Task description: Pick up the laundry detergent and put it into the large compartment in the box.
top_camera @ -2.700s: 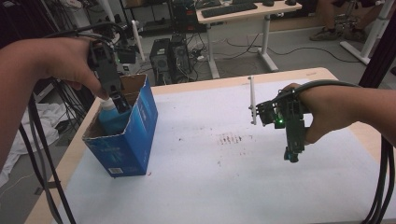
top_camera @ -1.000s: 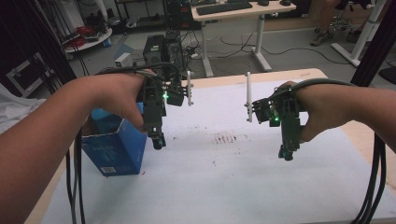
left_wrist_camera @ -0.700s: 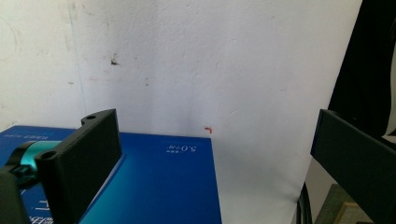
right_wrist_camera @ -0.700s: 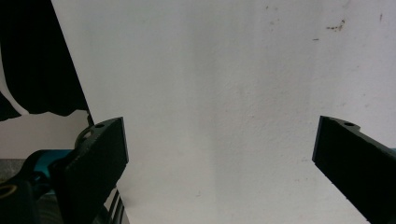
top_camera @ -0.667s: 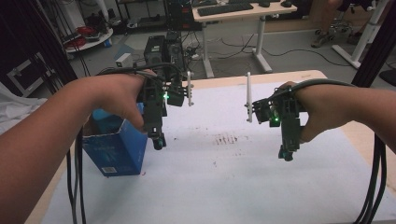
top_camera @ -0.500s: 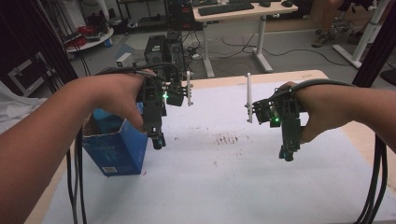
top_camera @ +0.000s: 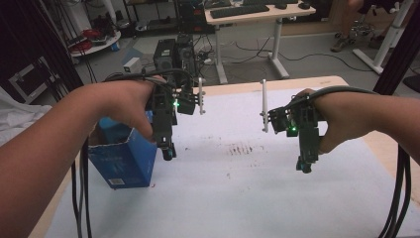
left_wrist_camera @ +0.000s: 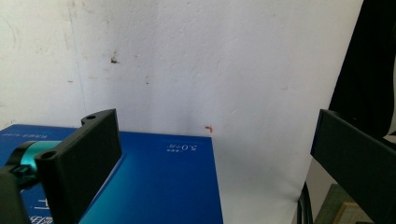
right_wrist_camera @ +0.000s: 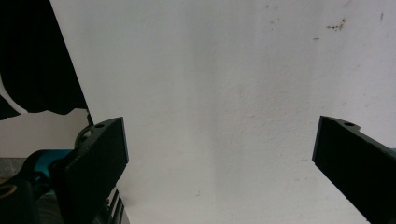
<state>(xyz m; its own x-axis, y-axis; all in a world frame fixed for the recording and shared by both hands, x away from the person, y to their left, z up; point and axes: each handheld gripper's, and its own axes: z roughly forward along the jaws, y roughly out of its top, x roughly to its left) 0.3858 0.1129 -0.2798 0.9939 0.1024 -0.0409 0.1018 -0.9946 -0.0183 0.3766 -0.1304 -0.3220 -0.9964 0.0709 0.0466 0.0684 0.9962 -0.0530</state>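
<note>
An open-topped blue cardboard box stands near the table's left edge; its printed blue side fills the lower left of the left gripper view. My left gripper hangs just right of the box, pointing down, jaws wide apart with nothing between them. My right gripper hovers over the right half of the white table cover, also pointing down. Its jaws stand wide apart over bare white surface.
The white cover has dark smudges at mid-table. Black cables trail down the left side and more cables at the right. Beyond the far edge stand a desk and computer gear on the floor.
Since 2.7 s ago my left gripper has come out of the blue box and moved right, beside it. Over the last second both grippers have stayed still.
</note>
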